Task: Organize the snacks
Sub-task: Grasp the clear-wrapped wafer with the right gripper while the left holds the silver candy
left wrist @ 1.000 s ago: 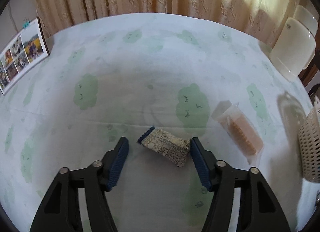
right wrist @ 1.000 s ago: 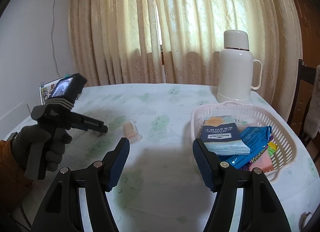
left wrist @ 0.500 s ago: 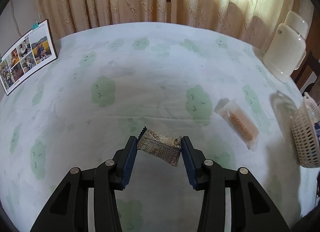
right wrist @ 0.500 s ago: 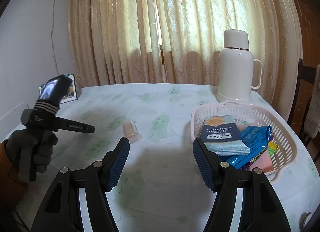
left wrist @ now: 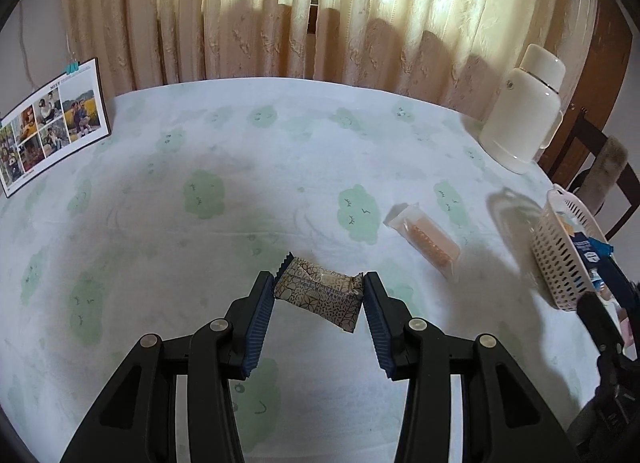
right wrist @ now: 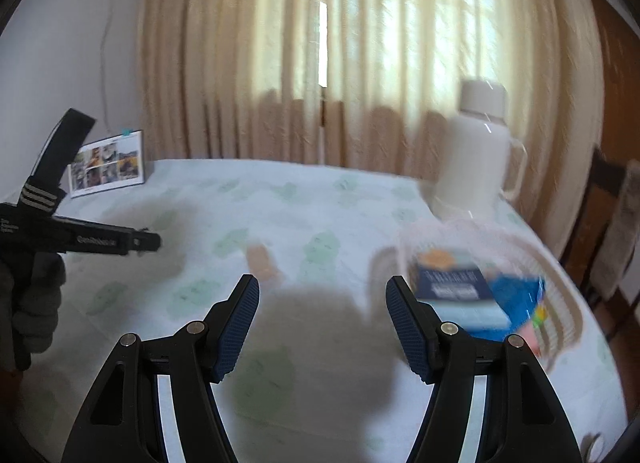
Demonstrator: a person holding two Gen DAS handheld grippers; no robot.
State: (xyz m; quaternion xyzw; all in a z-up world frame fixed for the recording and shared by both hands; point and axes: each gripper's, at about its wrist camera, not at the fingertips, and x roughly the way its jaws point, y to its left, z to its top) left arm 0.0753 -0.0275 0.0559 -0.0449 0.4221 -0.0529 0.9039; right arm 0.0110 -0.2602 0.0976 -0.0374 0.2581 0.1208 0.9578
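Clamping a crinkled, patterned foil snack (left wrist: 322,293), left gripper (left wrist: 318,305) ribbed blue pads, right gripper (right wrist: 322,319) apart and empty, perforated plastic basket (left wrist: 560,259) far right on cloud-print tabletop (left wrist: 240,167)

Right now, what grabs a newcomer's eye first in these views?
The left gripper, low and central in its own view, clamps a patterned snack packet above the cloud-print tablecloth. At the table's right edge sits a white basket of snacks, a cream thermos behind it. The right gripper is open and empty.
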